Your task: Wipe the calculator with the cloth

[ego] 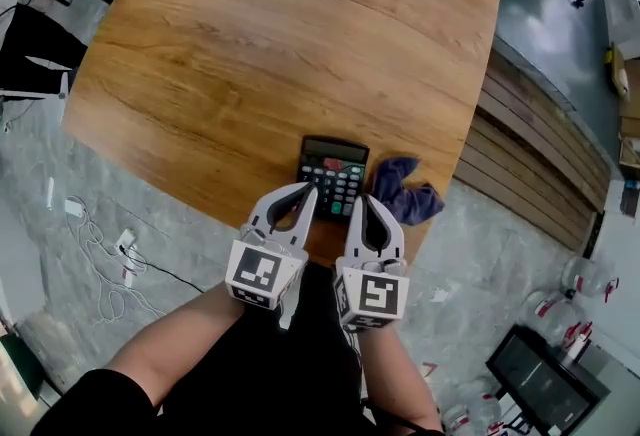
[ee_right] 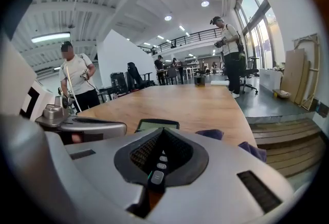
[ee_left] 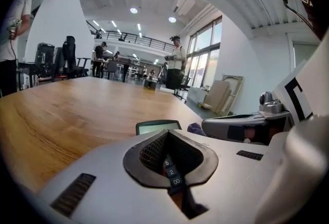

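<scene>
Wooden table (ego: 250, 44) | head view — whole cloth (ego: 408, 196) | left gripper view — sliver

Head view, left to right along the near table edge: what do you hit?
left gripper → right gripper → cloth. I left out the calculator: it spans both gripper tips.

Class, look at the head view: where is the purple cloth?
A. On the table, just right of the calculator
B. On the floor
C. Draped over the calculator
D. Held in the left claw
A: the cloth lies crumpled on the table, beside the right edge of the calculator.
</scene>
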A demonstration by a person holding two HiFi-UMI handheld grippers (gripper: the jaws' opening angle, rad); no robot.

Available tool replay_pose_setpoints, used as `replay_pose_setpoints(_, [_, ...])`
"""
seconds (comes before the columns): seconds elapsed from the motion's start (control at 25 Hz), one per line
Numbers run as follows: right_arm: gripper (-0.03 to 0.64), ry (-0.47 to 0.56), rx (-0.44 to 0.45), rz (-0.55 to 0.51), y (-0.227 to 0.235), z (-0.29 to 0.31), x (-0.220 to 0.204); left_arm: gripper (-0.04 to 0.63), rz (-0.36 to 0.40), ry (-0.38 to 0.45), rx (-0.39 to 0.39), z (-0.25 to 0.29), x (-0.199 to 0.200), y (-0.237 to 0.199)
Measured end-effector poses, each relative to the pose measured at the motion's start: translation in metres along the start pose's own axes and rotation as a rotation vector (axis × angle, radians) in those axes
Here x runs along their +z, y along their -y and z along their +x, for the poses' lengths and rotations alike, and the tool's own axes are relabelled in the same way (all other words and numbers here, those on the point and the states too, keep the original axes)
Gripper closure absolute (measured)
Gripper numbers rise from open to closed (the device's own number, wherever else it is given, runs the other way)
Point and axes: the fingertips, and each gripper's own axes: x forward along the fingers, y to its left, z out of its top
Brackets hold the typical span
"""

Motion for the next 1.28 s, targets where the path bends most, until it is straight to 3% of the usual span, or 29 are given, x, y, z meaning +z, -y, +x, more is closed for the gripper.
replay_pose_setpoints(0.24, [0.601, -0.15, -0.028, 0.006, 0.009, 0.024, -0.039, 0.586, -0.038, -0.089, -0.028, 0.009, -0.028, -0.01])
replay_pose_setpoints(0.28, [0.601, -0.169, -0.032, 0.001, 0.01, 0.026, -0.044, 0.491, -0.052, -0.098, -0.04, 0.01, -0.03, -0.011])
replay_pose_setpoints(0.32, [0.601, -0.187, -0.037, -0.005, 0.011, 0.028, -0.049, 0.471, -0.063, -0.107, -0.047, 0.01, -0.032, -0.011])
replay_pose_setpoints(0.52, [0.601, -0.264, -0.061, -0.034, 0.014, 0.032, -0.059, 0.451, -0.092, -0.162, -0.058, 0.007, -0.047, -0.016])
replay_pose_setpoints(0.68, [0.601, -0.304, -0.084, 0.022, 0.02, 0.033, -0.063, 0.414, -0.137, -0.166, -0.08, 0.003, -0.045, -0.018])
replay_pose_setpoints(0.96, [0.601, -0.319, -0.088, 0.086, 0.025, 0.031, -0.064, 0.402, -0.256, -0.16, -0.166, 0.001, -0.037, -0.01])
replay_pose_setpoints(1.12, [0.601, -0.315, -0.088, 0.086, 0.023, 0.031, -0.063, 0.402, -0.271, -0.188, -0.204, 0.006, -0.045, -0.001])
replay_pose_setpoints(1.28, [0.601, -0.286, -0.099, 0.077, 0.023, 0.032, -0.062, 0.454, -0.335, -0.178, -0.225, 0.009, -0.048, 0.0])
